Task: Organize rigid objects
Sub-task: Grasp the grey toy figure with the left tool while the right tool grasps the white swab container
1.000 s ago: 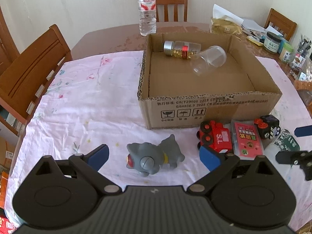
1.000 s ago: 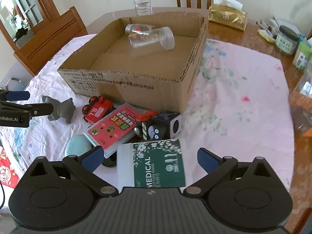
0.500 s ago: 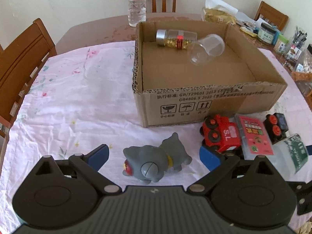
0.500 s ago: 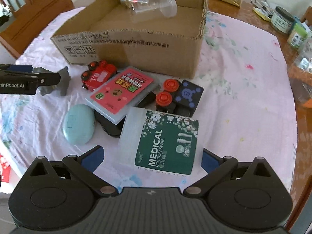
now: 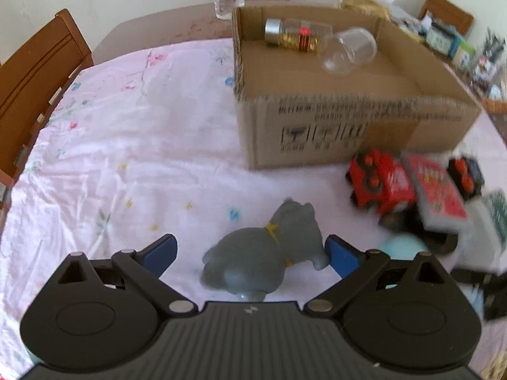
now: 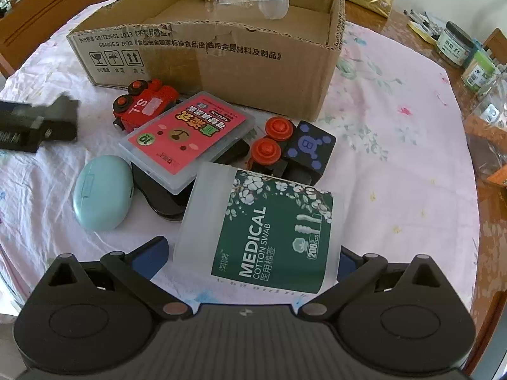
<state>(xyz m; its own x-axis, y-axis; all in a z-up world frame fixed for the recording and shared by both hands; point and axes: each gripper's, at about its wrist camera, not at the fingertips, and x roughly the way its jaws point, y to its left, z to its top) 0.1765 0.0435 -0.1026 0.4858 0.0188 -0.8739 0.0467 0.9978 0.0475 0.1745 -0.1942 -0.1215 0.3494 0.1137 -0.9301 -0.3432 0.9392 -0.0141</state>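
While spread, left gripper (image 5: 250, 253) straddles grey toy (image 5: 266, 253) | right gripper (image 6: 250, 253) straddles swab box (image 6: 263, 228)

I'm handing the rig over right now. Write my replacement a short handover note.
Left claw: open, straddling the grey toy animal, not closed.
Right claw: open around the cotton swab tub, no grip yet.
Done: capped bottle and clear jar lie in the cardboard box.
Left: the animal, tub, red toy truck, pink card case, mint case, black cube.
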